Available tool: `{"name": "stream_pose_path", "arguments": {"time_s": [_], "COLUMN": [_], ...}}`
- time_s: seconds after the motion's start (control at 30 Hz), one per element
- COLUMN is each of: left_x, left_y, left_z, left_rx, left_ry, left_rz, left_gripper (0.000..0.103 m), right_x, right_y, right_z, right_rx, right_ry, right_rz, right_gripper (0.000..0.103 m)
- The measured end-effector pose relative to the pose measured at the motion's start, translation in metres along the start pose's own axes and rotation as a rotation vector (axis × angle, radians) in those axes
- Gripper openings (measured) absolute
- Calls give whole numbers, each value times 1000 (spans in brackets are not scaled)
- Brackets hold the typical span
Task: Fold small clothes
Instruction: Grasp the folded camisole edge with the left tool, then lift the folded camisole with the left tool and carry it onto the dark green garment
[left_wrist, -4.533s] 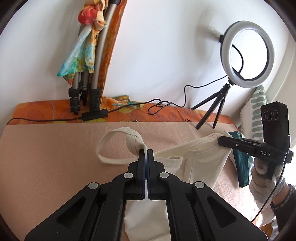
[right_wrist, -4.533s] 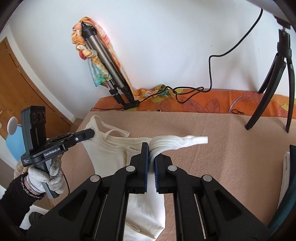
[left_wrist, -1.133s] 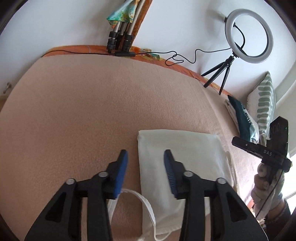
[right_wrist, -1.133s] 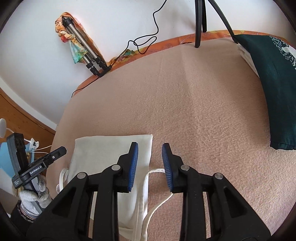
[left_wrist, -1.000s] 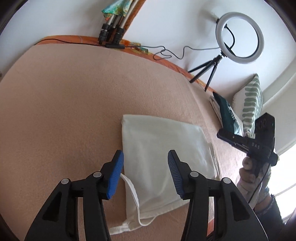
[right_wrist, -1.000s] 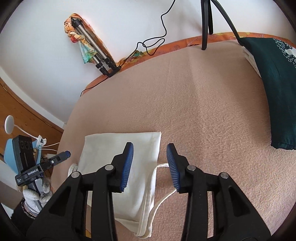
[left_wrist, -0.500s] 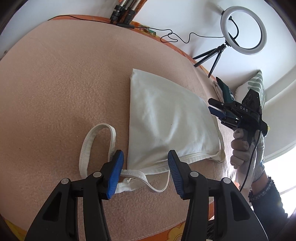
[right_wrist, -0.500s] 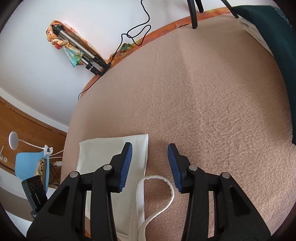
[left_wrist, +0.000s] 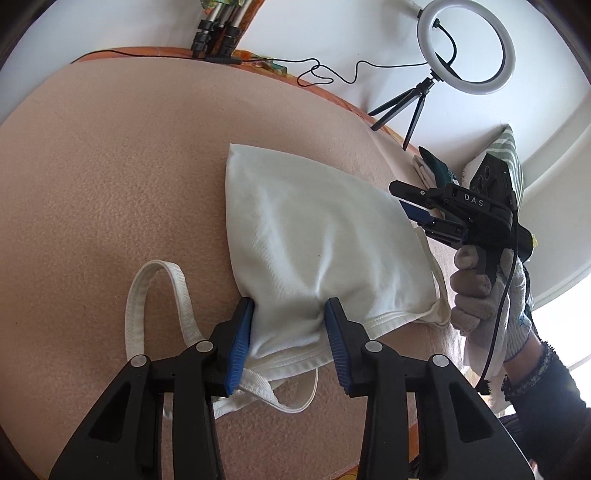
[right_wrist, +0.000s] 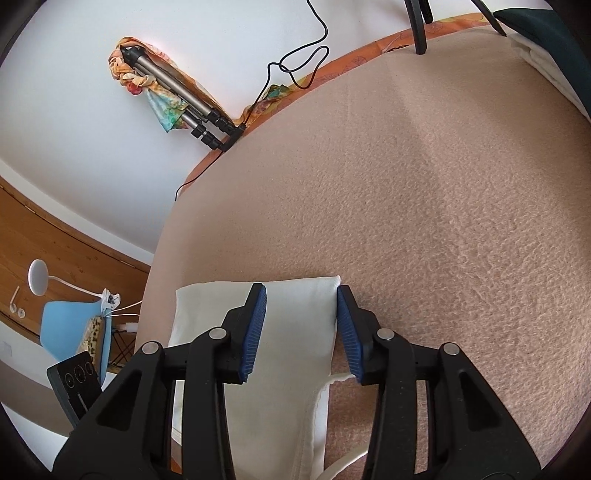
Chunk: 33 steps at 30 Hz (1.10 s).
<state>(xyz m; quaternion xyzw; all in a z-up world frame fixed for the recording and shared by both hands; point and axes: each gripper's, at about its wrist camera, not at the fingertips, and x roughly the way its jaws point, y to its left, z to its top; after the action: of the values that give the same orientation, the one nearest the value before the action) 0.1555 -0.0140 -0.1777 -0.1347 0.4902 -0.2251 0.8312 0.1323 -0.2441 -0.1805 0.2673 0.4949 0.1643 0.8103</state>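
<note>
Both grippers have dropped onto the folded cream top (left_wrist: 314, 243): left gripper (left_wrist: 290, 332) wide open, straddling its near hem; right gripper (right_wrist: 301, 325) likewise open at the far corner (nothing clamped). Strap (left_wrist: 159, 306) lies loose, still needs tucking.

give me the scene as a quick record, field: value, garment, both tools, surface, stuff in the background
garment: white tank top, folded over, flat on the blanket
loose strap: white strap looped out to the left of the fold
left tool: left tool, open, fingers astride the near edge of the fold
right tool: right tool, open, fingers astride the far right corner
surface: peach blanket over an orange patterned sheet
background: ring light on a small tripod, folded tripod with a colourful scarf, dark green cloth at right
</note>
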Motion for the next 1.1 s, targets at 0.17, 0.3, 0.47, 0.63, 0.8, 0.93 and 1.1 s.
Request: {"name": "stream_pose_path", "arguments": {"time_s": [0.17, 0.3, 0.47, 0.63, 0.8, 0.93, 1.1], "left_x": [2, 5, 7, 7, 2, -4, -12], "left_y": [-7, -14, -18, -20, -27, -33, -40], "left_z": [-3, -5, -7, -6, -7, -10, -11], "left_rx": [53, 93, 128, 145, 165, 195, 217], "left_ry": [-6, -13, -23, -28, -44, -57, -76], "left_rz": [70, 111, 139, 146, 149, 152, 143], "left_gripper": [22, 18, 14, 12, 9, 9, 9], "right_x": [3, 3, 5, 9, 10, -2, -24], "right_y": [8, 12, 22, 30, 34, 44, 59], "right_z": [-1, -2, -4, -4, -3, 0, 1], "right_rx": [-33, -58, -113, -162, -177, -173, -208], "right_ry": [-6, -10, -20, -18, -15, -50, -88], "right_rz": [-28, -62, -123, -190, -214, -205, -184], "right_gripper": [39, 36, 35, 19, 8, 7, 7]}}
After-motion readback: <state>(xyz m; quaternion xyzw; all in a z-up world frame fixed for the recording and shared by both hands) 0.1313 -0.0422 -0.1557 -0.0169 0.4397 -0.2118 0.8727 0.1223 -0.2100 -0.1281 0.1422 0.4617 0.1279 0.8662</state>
